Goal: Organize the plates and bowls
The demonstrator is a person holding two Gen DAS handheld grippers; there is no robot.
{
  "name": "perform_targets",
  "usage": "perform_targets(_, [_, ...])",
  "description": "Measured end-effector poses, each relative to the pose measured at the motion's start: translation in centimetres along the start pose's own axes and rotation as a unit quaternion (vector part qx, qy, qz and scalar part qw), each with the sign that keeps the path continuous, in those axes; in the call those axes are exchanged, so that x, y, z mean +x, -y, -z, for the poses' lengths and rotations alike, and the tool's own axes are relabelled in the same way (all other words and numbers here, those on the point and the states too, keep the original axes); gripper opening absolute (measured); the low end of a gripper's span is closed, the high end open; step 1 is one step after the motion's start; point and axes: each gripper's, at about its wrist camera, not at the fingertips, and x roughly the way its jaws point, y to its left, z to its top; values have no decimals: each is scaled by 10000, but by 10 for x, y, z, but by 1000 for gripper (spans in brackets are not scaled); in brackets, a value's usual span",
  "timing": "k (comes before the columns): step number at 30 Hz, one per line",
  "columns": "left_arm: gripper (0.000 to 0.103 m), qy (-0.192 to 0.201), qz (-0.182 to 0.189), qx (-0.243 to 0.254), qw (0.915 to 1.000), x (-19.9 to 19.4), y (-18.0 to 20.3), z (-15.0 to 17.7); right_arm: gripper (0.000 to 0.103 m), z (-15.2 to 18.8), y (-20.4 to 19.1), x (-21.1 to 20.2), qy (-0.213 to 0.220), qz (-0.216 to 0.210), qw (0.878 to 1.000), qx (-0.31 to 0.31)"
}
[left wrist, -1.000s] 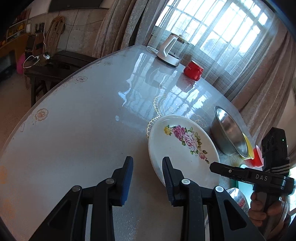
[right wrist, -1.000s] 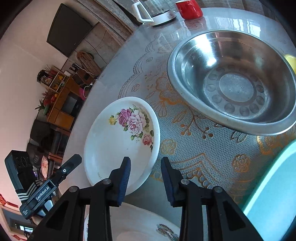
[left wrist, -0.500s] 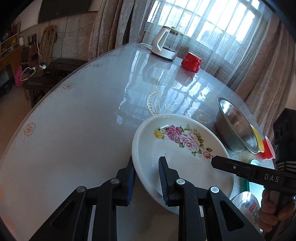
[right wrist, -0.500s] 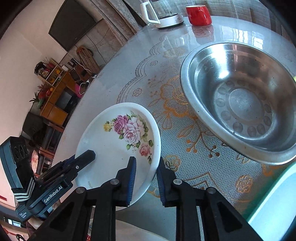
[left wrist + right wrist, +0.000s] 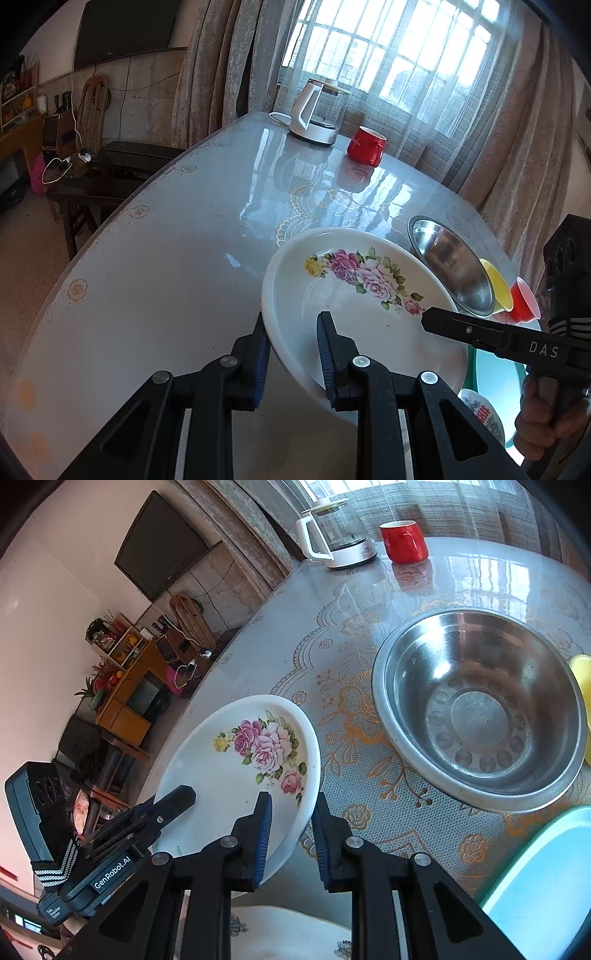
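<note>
A white plate with pink roses [image 5: 354, 295] is held tilted above the table by both grippers. My left gripper [image 5: 293, 350] is shut on its left rim. My right gripper [image 5: 291, 834] is shut on its right rim; the plate also shows in the right wrist view [image 5: 236, 768]. A steel bowl [image 5: 480, 709] stands on the lace mat to the right, also seen in the left wrist view [image 5: 450, 266]. A second flowered plate [image 5: 291, 934] lies below the held one near the table's front edge.
A yellow bowl [image 5: 496, 286] and a red cup [image 5: 524, 301] stand behind the steel bowl. A teal tray [image 5: 546, 878] lies at the right front. A kettle [image 5: 319, 110] and red mug [image 5: 365, 146] stand at the far edge. The table's [image 5: 147, 277] left side is bare.
Both grippers closed on the rose plate's opposite rims and raised it off the table, tilted. The left gripper moved right onto the rim.
</note>
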Motion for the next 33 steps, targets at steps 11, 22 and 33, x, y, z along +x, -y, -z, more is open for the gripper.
perform_targets(11, [25,129,30,227,9997,-13,29,1,22,6,15,-23,193,-151,9995,186])
perform_targets(22, [25,134,160,441,9988,-20,59,11,22,22,28,-45,311,-181,9986,380])
perform_targets(33, [25,90,318,726,9968,-25,101,24,22,42,54,-69,460,-130,9969,632])
